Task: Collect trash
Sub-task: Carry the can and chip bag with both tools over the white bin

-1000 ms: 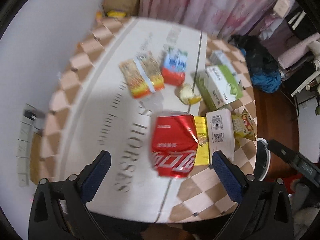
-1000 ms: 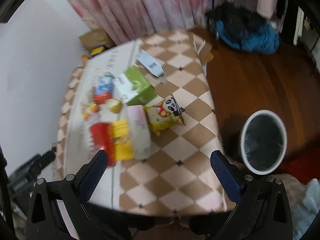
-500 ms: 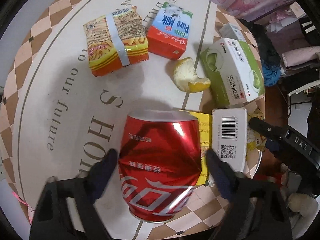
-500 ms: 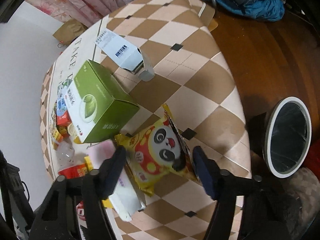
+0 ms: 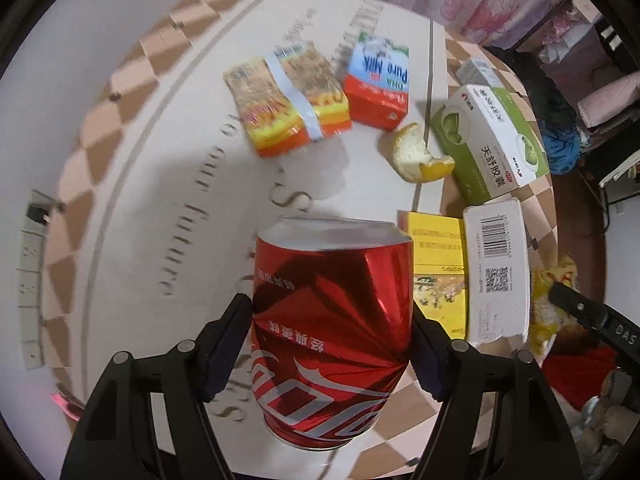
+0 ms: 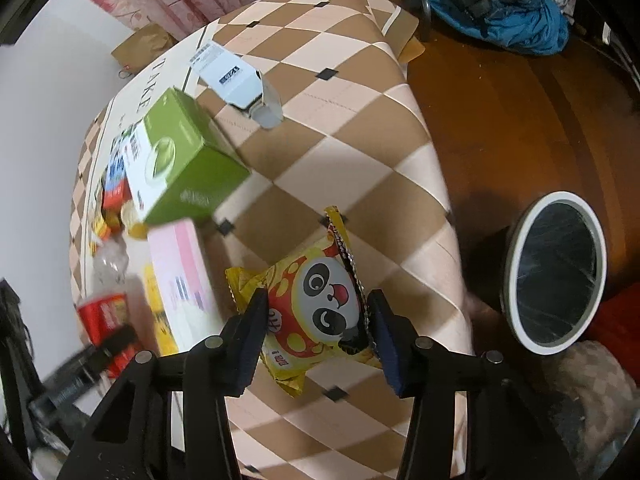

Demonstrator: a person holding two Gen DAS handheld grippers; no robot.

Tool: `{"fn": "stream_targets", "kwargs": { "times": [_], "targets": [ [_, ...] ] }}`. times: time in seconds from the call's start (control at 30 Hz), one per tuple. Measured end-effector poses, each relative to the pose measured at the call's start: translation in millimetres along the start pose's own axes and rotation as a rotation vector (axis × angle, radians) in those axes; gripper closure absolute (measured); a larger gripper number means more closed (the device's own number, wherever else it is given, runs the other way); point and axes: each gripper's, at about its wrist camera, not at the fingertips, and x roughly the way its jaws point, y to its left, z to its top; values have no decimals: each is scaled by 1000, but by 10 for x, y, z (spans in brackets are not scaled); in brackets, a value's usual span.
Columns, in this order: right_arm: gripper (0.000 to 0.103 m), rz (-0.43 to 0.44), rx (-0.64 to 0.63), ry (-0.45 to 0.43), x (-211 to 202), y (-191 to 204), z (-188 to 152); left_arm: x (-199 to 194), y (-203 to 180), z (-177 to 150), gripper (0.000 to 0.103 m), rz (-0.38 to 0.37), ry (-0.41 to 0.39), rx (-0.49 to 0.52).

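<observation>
- Table (image 6: 352,128) under a brown-and-cream checked cloth, a white printed panel on its left part, littered with packaging.
- Round bin (image 6: 554,280), white rim and dark liner, down on the wooden floor right of the table edge.
- Green box (image 5: 492,144) lying on its side near the far right of the table, a white carton (image 6: 236,76) beyond it.
- Dented red can (image 5: 332,320) on its side on the white panel, squarely between the pads of the left gripper (image 5: 332,344); jaws just closed in, both pads pressing the can's sides, clamped on it.
- White barcoded box (image 5: 496,276) to the right of the can, a yellow box (image 5: 440,264) between the two.
- Yellow panda snack bag (image 6: 316,312) flat on the checked cloth near the table's edge, between the fingers of the right gripper (image 6: 316,332); jaws just narrowed, pads at the bag's edges; firm pinch or not, cannot tell.
- Orange noodle packet (image 5: 286,104) and blue-and-red milk carton (image 5: 378,84) side by side further back.
- Piece of orange peel (image 5: 416,156) just beside the green box.
</observation>
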Motion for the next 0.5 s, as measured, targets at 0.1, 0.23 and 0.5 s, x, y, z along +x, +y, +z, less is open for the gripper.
{"fn": "stream_targets", "kwargs": {
  "times": [0.1,0.23,0.5],
  "targets": [
    [54,11,-10,-28,-105,-25,-116,-161,-2,-4,32,42,-49,26],
    [55,-8,-50,-82,-261,71,-240,-388,-75,-7,33,63,-111,51],
    [56,26,-111,-186,-704,215,-474,-788,-462,32,33,8,-212,96]
  ]
}}
